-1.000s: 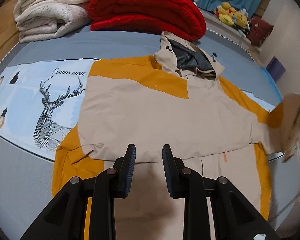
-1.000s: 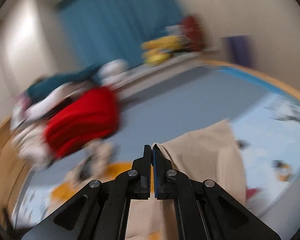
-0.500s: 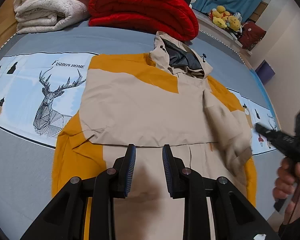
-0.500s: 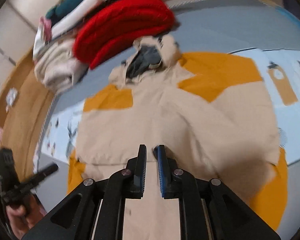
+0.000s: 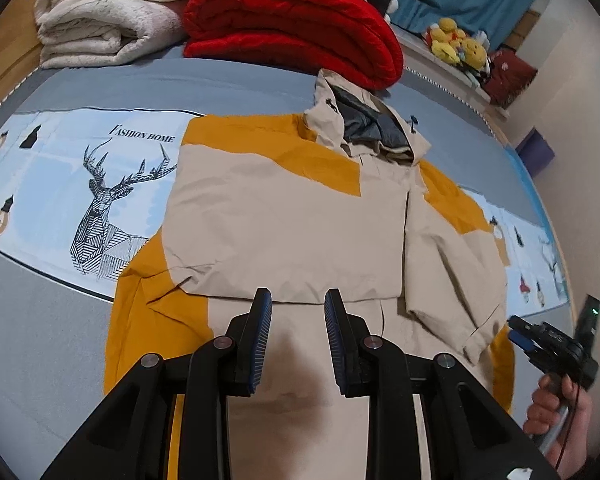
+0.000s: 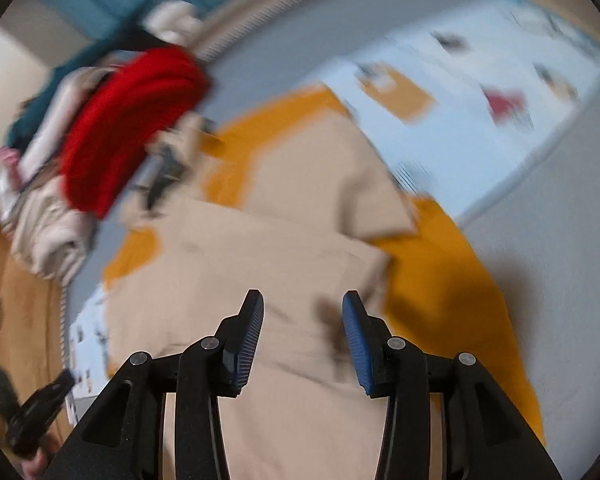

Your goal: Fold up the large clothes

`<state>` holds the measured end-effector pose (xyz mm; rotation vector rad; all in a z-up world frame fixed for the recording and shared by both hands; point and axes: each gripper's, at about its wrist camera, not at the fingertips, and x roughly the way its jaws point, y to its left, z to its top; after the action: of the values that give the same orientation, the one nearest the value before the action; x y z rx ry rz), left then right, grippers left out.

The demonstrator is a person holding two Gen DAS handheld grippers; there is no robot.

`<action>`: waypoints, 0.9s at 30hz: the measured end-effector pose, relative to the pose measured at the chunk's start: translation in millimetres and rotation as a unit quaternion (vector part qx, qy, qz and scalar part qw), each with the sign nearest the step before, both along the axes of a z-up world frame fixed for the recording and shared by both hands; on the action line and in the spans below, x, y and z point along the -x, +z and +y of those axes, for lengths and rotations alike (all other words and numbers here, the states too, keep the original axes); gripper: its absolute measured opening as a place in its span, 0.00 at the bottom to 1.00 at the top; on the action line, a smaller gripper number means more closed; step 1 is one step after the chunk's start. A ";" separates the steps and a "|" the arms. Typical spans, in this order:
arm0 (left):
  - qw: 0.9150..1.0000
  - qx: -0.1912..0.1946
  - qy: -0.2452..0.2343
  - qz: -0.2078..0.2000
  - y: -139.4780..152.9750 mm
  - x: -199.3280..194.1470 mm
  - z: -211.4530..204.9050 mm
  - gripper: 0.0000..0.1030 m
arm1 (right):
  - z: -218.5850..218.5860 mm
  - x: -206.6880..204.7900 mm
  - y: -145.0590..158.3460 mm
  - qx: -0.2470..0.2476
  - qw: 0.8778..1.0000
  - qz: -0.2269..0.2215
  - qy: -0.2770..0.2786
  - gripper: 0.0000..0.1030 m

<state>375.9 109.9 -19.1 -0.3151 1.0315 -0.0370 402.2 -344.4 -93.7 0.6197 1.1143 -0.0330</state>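
Note:
A beige and orange hooded jacket [image 5: 284, 224] lies flat on the bed, hood toward the far side. Both sleeves are folded in across its body; the right sleeve [image 5: 452, 264] lies loosely down the right side. My left gripper [image 5: 298, 336] is open and empty above the jacket's lower middle. My right gripper [image 6: 302, 344] is open and empty above the jacket's [image 6: 284, 264] lower right part. The right gripper also shows in the left wrist view [image 5: 520, 332], beside the jacket's right edge. The right wrist view is blurred.
A folded red blanket [image 5: 292, 24] and cream blankets [image 5: 108, 16] are stacked at the bed's far side. The grey bed cover [image 5: 40, 320] has a light blue deer-print band [image 5: 80, 184]. Plush toys [image 5: 456, 44] sit on a ledge at the back right.
My right gripper carried the right sleeve over the jacket, let it go and opened, then drew back to the right. The left gripper stayed open and hardly moved.

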 end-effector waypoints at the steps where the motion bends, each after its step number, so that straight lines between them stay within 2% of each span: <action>1: 1.000 -0.006 -0.008 0.000 -0.8 -0.6 -4.8 0.24 | -4.8 -3.2 -12.5 -0.009 1.000 0.012 0.005 0.42; 5: 0.999 -0.019 -0.030 -0.002 -1.2 -2.6 -18.2 0.24 | -14.5 -16.9 -37.5 -0.024 0.999 0.030 0.013 0.42; 10: 0.999 -0.020 -0.047 -0.001 -6.1 -6.2 -31.9 0.24 | -33.2 -26.1 -48.5 -0.033 0.999 0.036 -0.013 0.42; 16: 0.998 -0.010 -0.066 -0.013 -6.6 -10.8 -45.3 0.24 | -29.6 -31.9 -52.6 -0.063 0.998 0.029 0.009 0.42; 17: 0.998 -0.004 -0.068 -0.017 -5.5 -11.0 -46.1 0.24 | -25.6 -33.1 -49.1 -0.059 0.998 0.024 0.015 0.32; 18: 0.997 0.002 -0.070 -0.021 -3.9 -10.8 -47.3 0.24 | -21.3 -33.7 -43.1 -0.051 0.998 0.015 0.020 0.15; 19: 0.997 0.008 -0.072 -0.026 -2.5 -10.9 -48.4 0.24 | -15.2 -34.5 -33.1 -0.047 0.998 -0.004 0.028 0.10; 21: 0.996 0.013 -0.079 -0.034 -0.1 -10.5 -52.9 0.24 | -3.2 -33.3 -12.5 -0.048 0.997 -0.040 0.039 0.05; 23: 0.994 0.021 -0.096 -0.044 2.7 -9.0 -60.0 0.24 | 13.5 -31.6 11.1 -0.061 0.993 -0.081 0.066 0.04; 27: 0.988 0.053 -0.134 -0.060 8.6 -5.1 -76.6 0.24 | 53.4 -26.9 50.9 -0.107 0.972 -0.155 0.139 0.04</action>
<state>381.1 33.3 -10.5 -0.2658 0.9479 -0.3503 429.1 -290.9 -42.8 0.6305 0.8966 0.4180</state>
